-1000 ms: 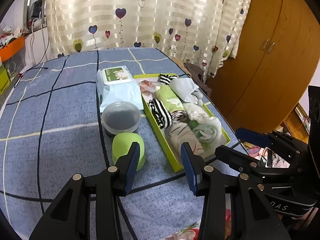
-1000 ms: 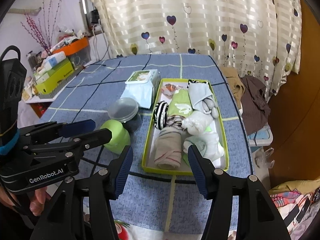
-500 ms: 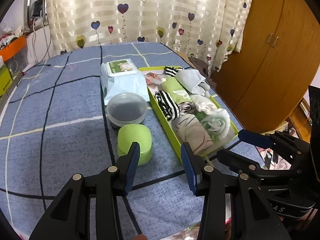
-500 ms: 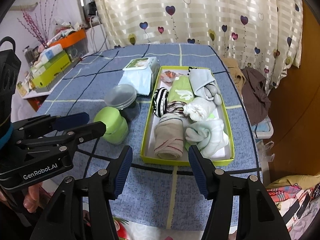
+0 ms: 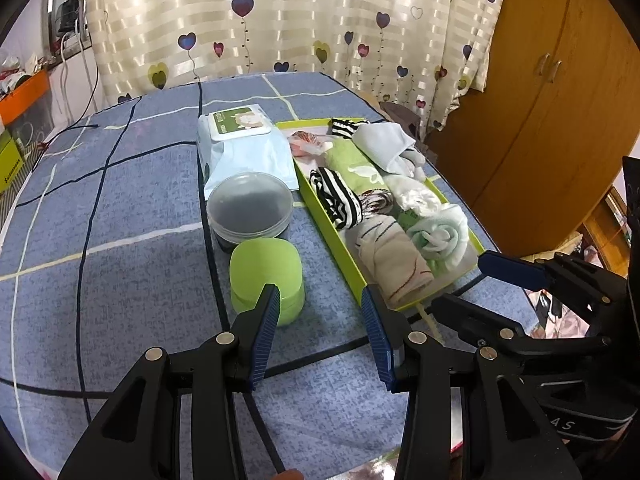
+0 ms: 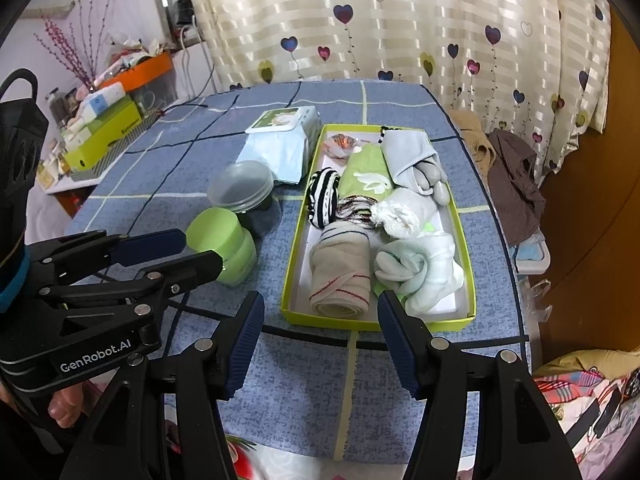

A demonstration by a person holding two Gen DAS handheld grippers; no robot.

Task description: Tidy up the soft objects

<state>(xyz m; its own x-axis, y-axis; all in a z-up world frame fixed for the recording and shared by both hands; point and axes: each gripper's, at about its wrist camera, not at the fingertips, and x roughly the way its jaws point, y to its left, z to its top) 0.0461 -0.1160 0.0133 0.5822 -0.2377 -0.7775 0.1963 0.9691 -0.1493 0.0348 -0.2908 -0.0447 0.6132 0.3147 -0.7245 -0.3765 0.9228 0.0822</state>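
A lime-green tray (image 6: 298,240) (image 5: 332,236) on the blue checked bedspread holds several rolled soft items. Among them are a beige striped roll (image 6: 340,276) (image 5: 396,260), a pale mint roll (image 6: 424,268), a black-and-white striped roll (image 6: 324,196), a green cloth (image 6: 366,176) and a grey cloth (image 6: 408,152). My left gripper (image 5: 320,300) (image 6: 200,247) hovers open near the tray's front left corner, nothing between its fingers. My right gripper (image 6: 320,308) (image 5: 458,280) stands open just in front of the tray's near end, also holding nothing.
Left of the tray stand a green jar (image 5: 266,268), a clear lidded tub (image 5: 250,204) and a wipes pack (image 5: 244,148). Clothes (image 6: 516,176) hang off the bed's right edge by a wooden wardrobe (image 5: 540,100). Boxes (image 6: 104,128) sit at far left.
Both views have shifted only slightly. Nothing on the bedspread has moved, and both grippers stay open and hold nothing.
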